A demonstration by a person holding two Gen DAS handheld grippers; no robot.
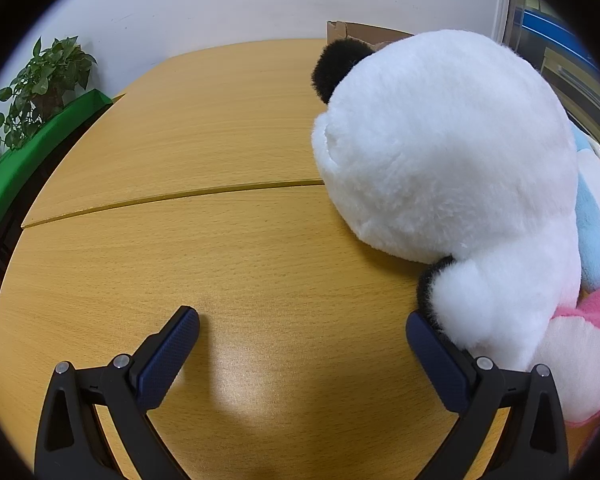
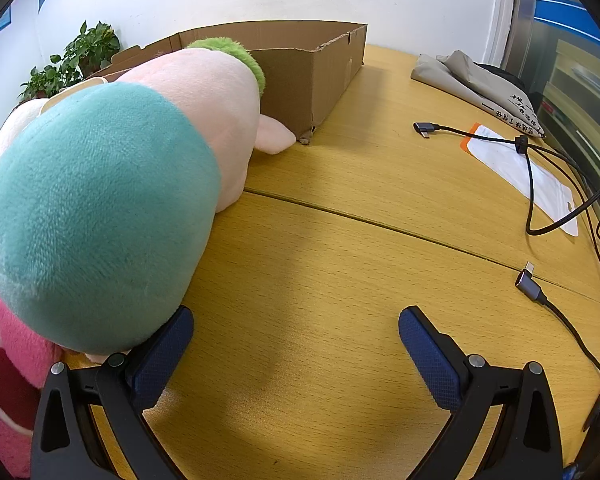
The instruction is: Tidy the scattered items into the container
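1. The left gripper (image 1: 302,330) hangs low over the wooden table (image 1: 220,240), jaws spread wide and holding nothing; its 3 o'clock finger (image 1: 432,354) touches or nearly touches the black-trimmed limb of a plush panda (image 1: 452,168).

2. The right gripper (image 2: 296,330) mirrors it, jaws wide and empty, its 9 o'clock finger (image 2: 164,356) pressed against or just under the teal end of a pink-and-teal plush toy (image 2: 112,200).

3. Further out in the left wrist view, the panda fills the field from 1 to 4 o'clock, lying on the table, with a pale blue plush (image 1: 596,236) behind it and a pink plush (image 1: 592,344) at 4 o'clock; a corner of the cardboard box (image 1: 352,32) peeks over it at 12 o'clock.

4. In the right wrist view, the box (image 2: 300,68) stands open at 12 o'clock, and the plush's green-tufted far end lies against its near wall. No toy can be seen inside it yet.

5. USB cables (image 2: 540,184), a white pouch (image 2: 528,176) and a folded bag (image 2: 480,80) lie from 1 to 3 o'clock, well apart from the toys.

6. Risks, as a judgement: both plush bodies look broader than the open jaws, so a pinch on fur alone could slip mid-lift; the toys lie piled together, so lifting one may drag a neighbour off the table; and the low box wall could catch a dangling toy.
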